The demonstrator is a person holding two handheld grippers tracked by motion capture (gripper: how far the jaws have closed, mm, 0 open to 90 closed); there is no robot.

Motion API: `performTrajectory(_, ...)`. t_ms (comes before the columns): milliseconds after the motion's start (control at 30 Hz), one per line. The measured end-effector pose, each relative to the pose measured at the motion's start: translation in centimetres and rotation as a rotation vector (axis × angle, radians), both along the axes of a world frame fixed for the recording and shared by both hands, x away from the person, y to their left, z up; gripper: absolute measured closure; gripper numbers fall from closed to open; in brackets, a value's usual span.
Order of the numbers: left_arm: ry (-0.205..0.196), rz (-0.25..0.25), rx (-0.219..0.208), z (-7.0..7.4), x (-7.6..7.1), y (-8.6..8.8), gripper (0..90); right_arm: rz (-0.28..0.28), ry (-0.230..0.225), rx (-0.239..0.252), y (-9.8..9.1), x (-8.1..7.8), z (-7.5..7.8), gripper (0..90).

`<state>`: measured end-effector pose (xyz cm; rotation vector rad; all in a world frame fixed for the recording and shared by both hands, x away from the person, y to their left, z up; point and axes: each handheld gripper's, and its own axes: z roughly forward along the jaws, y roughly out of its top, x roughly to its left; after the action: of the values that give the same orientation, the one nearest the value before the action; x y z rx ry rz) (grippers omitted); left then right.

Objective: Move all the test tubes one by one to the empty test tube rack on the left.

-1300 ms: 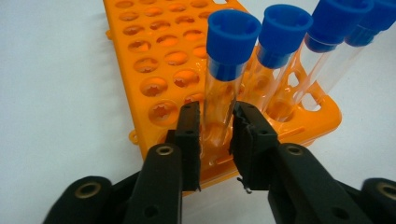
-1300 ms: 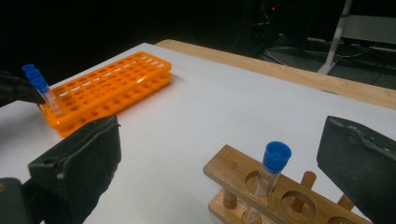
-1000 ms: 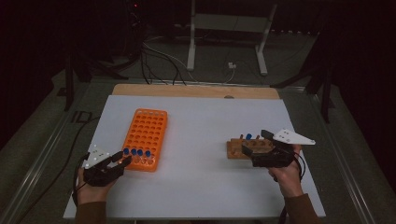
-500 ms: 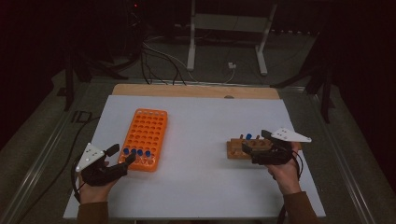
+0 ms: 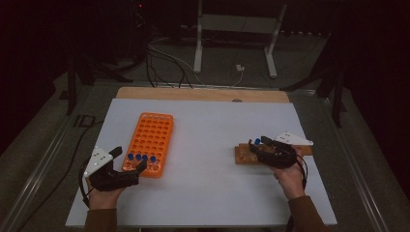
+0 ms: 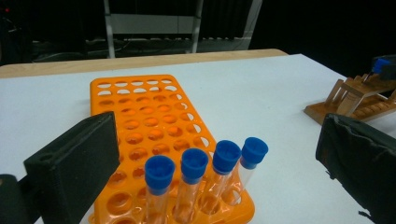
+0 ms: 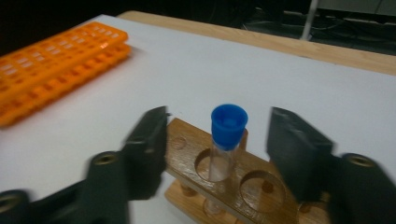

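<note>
The left hand-held gripper [image 5: 128,164] sits at the near end of the orange tube rack [image 5: 151,140] on the white counter [image 5: 217,125]. Its jaws have just been opening and now stand wide apart, pressing on nothing. In the left gripper view, four blue-capped test tubes [image 6: 205,163] stand upright in a row in the rack's nearest holes, between the two spread jaws and touched by neither.

The right hand-held gripper [image 5: 256,146] hangs over the wooden tube stand [image 5: 245,154], well apart from the orange rack. Its jaws have just been closing. In the right gripper view, a single blue-capped test tube [image 7: 228,135] stands upright in a hole of the wooden stand [image 7: 233,177], between the two jaws, with a gap on either side of its cap; the pads do not yet press on it. The adjoining hole to its right is vacant.

A person's hand [image 5: 290,176] carries the right gripper from the near edge of the counter.
</note>
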<state>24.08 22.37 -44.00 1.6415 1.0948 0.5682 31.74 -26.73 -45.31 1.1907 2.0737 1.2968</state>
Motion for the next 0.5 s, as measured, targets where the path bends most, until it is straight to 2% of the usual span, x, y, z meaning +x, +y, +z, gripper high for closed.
performTrajectory(67,0.0,0.001,0.003,0.1,0.0,-0.1,0.3,0.011,0.002,-0.009,0.1,0.1,-0.2,55.6)
performTrajectory(167,-0.001,-0.005,0.004,0.1,0.0,-0.3,0.3,0.027,-0.01,-0.049,0.5,-0.1,-0.5,68.0)
performTrajectory(267,-0.003,-0.008,0.002,0.2,0.0,-0.4,0.3,0.031,-0.026,-0.088,0.9,-0.2,-0.5,72.1)
performTrajectory(500,-0.003,-0.008,0.002,0.2,0.0,-0.5,0.3,0.028,-0.018,-0.105,1.4,0.1,-0.8,76.4)
